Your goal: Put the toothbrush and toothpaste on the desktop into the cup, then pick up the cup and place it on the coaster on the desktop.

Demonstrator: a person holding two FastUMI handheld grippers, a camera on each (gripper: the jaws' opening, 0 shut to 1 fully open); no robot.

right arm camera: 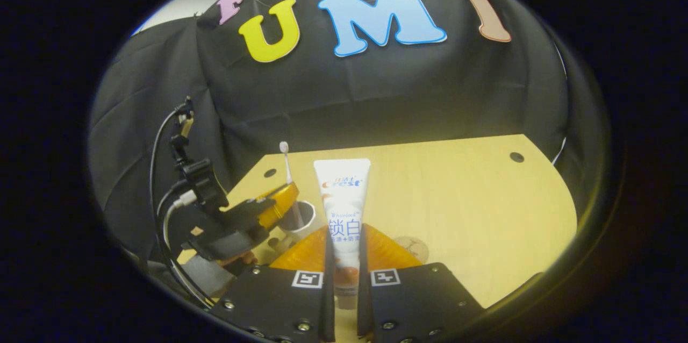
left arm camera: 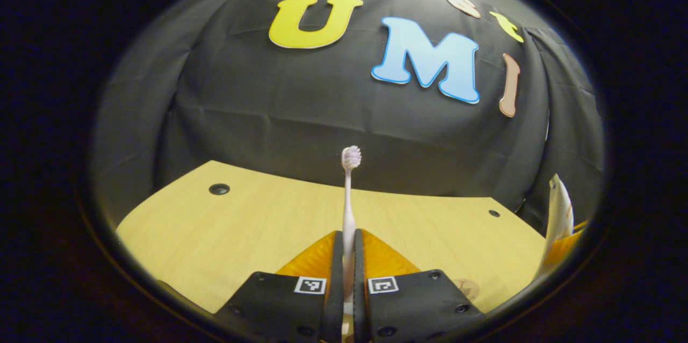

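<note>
Closest to the lens in the left gripper view, the left hand-held gripper (left arm camera: pixel 348 262) pinches the toothbrush (left arm camera: pixel 349 208) between its two fingers, low on the handle. From there the toothbrush stands upright toward 12 o'clock, with its bristle head at the top in front of the booth wall. Behind it lies the desk (left arm camera: pixel 258 224), which has a dark round hole at about 10 o'clock and a smaller one at about 2 o'clock. At 4 o'clock, at the edge of this view, a pale thin object shows partly; I cannot tell what it is.

Seen from the right gripper view, the right hand-held gripper (right arm camera: pixel 344 268) is pressed on the toothpaste (right arm camera: pixel 342 208). Both fingers hold the lower part of the tube, and the tube stands upright with its wide flat end at the top. The cup (right arm camera: pixel 301 216) stands on the desk at about 10 o'clock from these fingers, just beside the tube. The left hand-held gripper is over the cup with the toothbrush upright; its lower end seems to be at the cup, but I cannot tell if it is inside. The coaster (right arm camera: pixel 411 249) lies flat on the desk at about 2 o'clock, near the fingers and apart from the cup.
</note>
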